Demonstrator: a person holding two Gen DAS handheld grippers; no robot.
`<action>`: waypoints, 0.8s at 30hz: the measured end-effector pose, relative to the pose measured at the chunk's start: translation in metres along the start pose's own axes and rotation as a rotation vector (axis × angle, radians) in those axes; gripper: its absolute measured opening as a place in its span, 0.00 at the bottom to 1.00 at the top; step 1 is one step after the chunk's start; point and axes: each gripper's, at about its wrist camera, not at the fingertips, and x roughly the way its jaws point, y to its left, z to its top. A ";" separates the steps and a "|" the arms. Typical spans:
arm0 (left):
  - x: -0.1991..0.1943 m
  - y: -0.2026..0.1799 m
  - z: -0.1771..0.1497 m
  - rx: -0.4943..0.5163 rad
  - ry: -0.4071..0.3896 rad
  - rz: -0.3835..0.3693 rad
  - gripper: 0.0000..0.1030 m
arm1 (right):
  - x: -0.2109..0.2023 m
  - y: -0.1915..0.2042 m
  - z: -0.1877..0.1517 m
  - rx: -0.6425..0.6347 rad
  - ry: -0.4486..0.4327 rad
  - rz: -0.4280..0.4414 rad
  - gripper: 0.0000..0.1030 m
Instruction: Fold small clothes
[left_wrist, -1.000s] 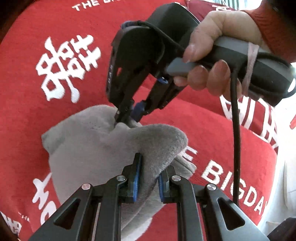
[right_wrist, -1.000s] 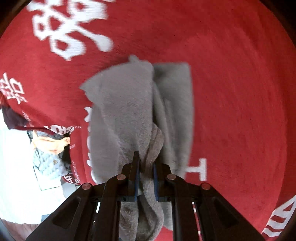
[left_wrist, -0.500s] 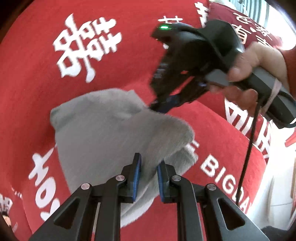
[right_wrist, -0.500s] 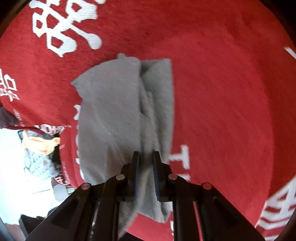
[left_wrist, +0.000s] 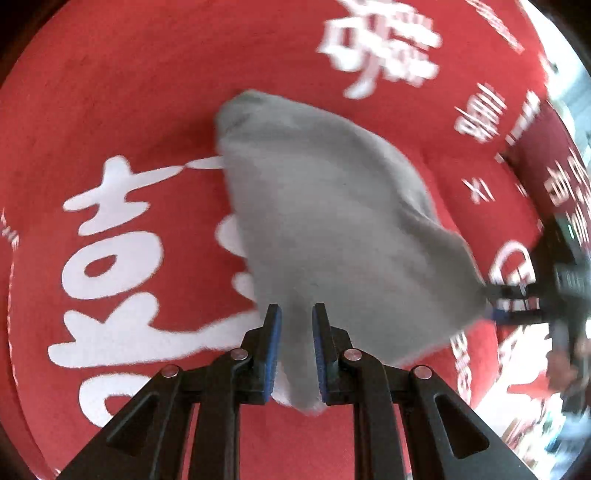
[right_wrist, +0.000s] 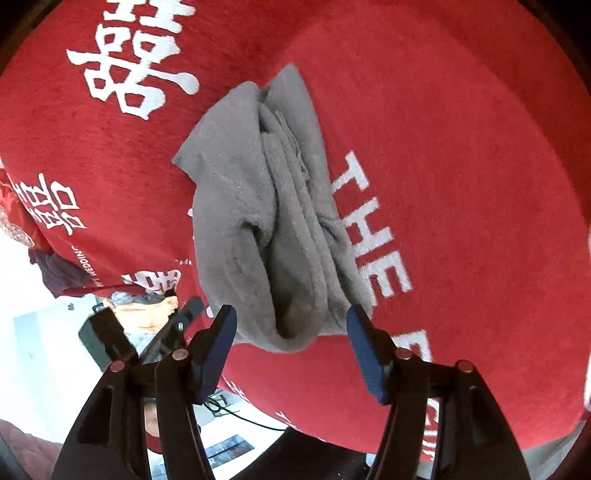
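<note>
A small grey fleece garment (right_wrist: 258, 206) lies folded lengthwise on the red cloth, its layers bunched along the middle. My right gripper (right_wrist: 291, 325) is at its near end with the jaws opening. The garment's end sits between the blue pads (right_wrist: 225, 328), which do not press on it. My left gripper (left_wrist: 295, 347) is shut on a fold of the same grey garment (left_wrist: 325, 206), which spreads away from it. In the left wrist view the right gripper (left_wrist: 496, 304) shows blurred at the garment's right corner.
A red tablecloth (right_wrist: 461, 166) with white characters and letters covers the surface. Its edge runs along the lower left of the right wrist view, with white floor (right_wrist: 44, 332) and a thin cable beyond. A dark red cloth (right_wrist: 55, 273) hangs at that edge.
My right gripper has let go of the grey garment and its jaws have spread wide. My left gripper has rolled and swung across with the garment. The right gripper now sits at the far right.
</note>
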 end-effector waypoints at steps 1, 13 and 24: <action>0.007 0.006 0.004 -0.022 0.010 -0.011 0.18 | 0.005 0.002 0.001 0.000 -0.006 0.017 0.61; 0.026 0.015 -0.017 -0.041 0.087 0.018 0.45 | 0.040 0.026 -0.005 -0.145 0.036 -0.332 0.11; 0.013 0.008 0.023 -0.024 -0.005 0.030 0.45 | -0.007 0.053 0.009 -0.211 -0.096 -0.272 0.32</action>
